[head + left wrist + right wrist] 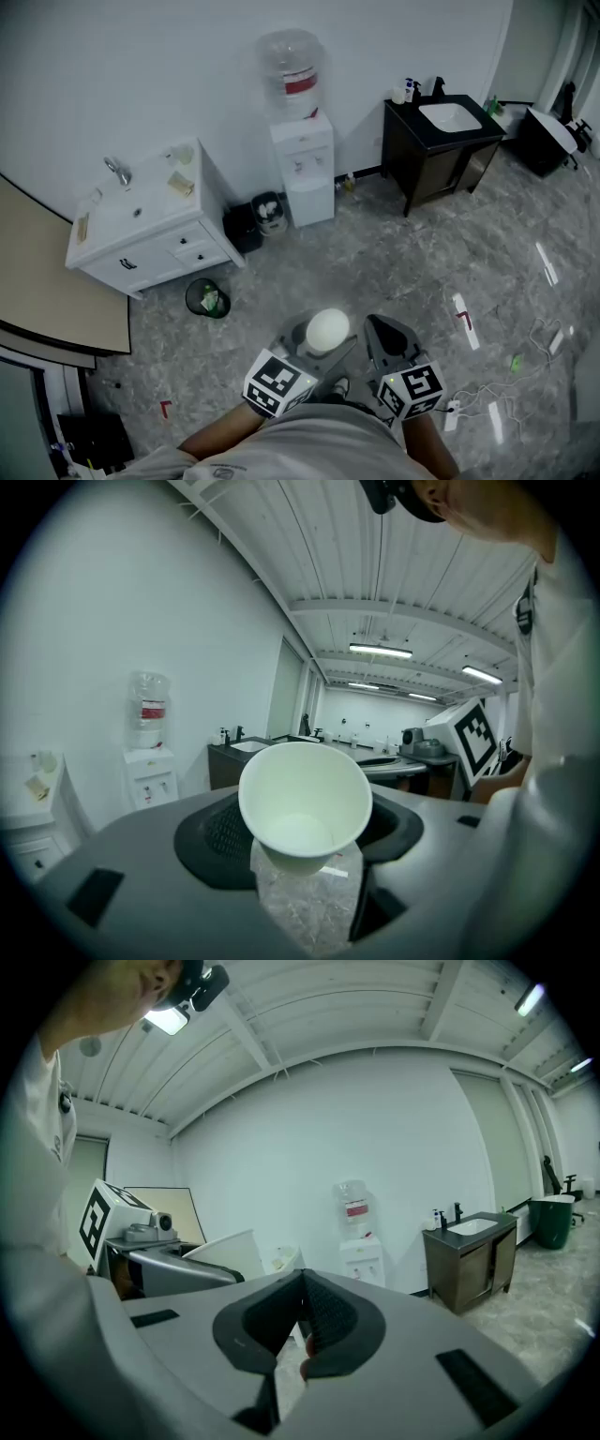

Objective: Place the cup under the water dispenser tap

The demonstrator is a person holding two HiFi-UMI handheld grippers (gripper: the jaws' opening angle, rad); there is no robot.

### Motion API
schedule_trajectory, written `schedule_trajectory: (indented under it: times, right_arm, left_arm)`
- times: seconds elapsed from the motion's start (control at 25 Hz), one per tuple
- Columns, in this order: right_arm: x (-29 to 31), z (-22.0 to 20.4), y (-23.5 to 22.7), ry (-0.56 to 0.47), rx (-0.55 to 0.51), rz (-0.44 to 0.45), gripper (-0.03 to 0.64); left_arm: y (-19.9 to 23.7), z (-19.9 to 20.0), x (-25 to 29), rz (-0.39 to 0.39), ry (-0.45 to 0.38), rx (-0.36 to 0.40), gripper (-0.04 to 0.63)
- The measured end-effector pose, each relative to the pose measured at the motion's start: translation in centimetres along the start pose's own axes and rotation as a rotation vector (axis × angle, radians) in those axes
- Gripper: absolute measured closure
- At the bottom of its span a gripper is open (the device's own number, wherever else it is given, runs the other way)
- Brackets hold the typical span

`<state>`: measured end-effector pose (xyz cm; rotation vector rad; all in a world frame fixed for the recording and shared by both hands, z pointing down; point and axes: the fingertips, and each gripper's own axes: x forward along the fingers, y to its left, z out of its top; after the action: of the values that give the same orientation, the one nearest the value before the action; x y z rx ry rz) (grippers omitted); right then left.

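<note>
Left gripper view shows our left gripper (pixel 305 855) pinching a white paper cup (pixel 305 803) between widely spread jaws, with its open mouth tilted back toward the camera and nothing inside. Our right gripper (pixel 302 1330) has its jaws pressed together on nothing, just right of the left one. The cup sits near us, well apart from the water dispenser (pixel 302 159) at the far wall, which stands between a white vanity (pixel 150 230) on the left and a dark sink cabinet (pixel 441 150) on the right. We judge the cup light, thin-walled and easily crushed. A gentle hold across the lower wall, where the base stiffens it, seems safest, since squeezing near the rim would probably ovalise it.
</note>
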<state>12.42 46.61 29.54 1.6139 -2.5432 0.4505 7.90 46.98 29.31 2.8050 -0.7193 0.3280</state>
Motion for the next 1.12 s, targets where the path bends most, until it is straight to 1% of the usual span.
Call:
schedule_trajectory:
  times: [0.44,0.8,0.96,1.12]
  right_arm:
    - [-0.6,0.0,-0.5,-0.035,0.042,0.039,0.600]
    - [-1.4,-0.3,-2.7,-0.040,0.037,0.065,0.600]
    - [-0.4,-0.2,-3.0,-0.036,0.044,0.077,0.600]
    - [2.0,0.2,-3.6,-0.029,0.040,0.083,0.600]
  left_arm:
    - [-0.5,-0.4,1.0,0.014,0.006,0.003,0.310]
    - [-0.5,-0.8,2.8,0.066,0.005,0.000,0.310]
    - [0.6,-0.2,3.4,0.084,-0.007,0.005,0.310]
    - [3.2,0.1,4.0,0.101,-0.017,0.008,0.310]
